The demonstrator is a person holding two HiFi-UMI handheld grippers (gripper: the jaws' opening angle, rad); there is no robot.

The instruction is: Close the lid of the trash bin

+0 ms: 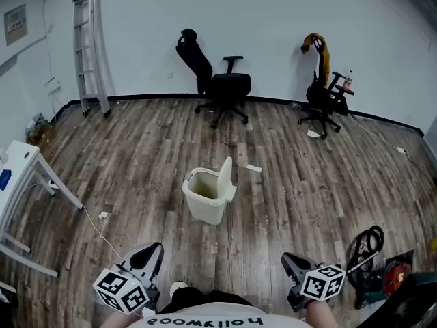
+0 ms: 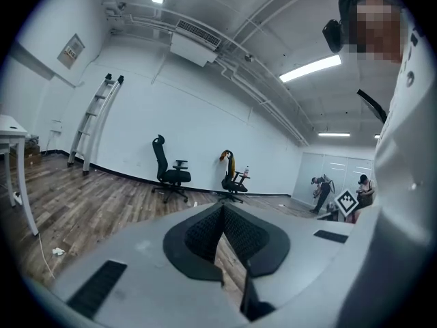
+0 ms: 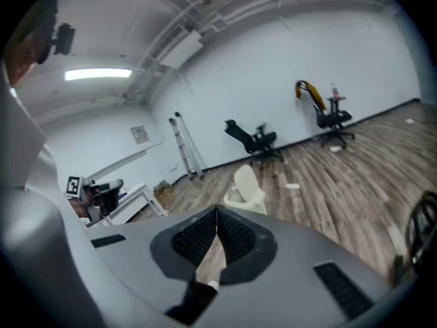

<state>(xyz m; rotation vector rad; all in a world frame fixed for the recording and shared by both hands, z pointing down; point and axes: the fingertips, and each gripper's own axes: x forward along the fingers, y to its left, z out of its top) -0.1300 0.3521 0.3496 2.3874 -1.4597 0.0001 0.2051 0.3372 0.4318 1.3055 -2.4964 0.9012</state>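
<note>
On the wooden floor (image 1: 136, 149), near the middle of the room, stood the trash bin (image 1: 203, 202), a pale tub with its mouth open; its lid (image 1: 225, 173) stood raised, nearly upright, at the rim on the person's right; the bin's inside looked bare as far as the head view reached. A small white scrap (image 1: 254, 168) lay on the boards just beyond the lid. Well short of the bin, at the near edge of the head view, the left tongs (image 1: 156, 249) and the right tongs (image 1: 287, 257) were held low on either side of the person, both pointing towards the bin and touching nothing. Seen from the left gripper view, the left tongs were pressed together at the tips with nothing between them; the right gripper view showed the right tongs likewise closed and empty, with the bin beyond their tips. Farther off, two black office chairs (image 1: 222, 86) (image 1: 323, 96) stood by the far wall; a ladder (image 1: 89, 46) leaned at the left corner; a white counter (image 1: 17, 161) stood at the left edge; black cables (image 1: 366, 243) lay coiled on the right.
</note>
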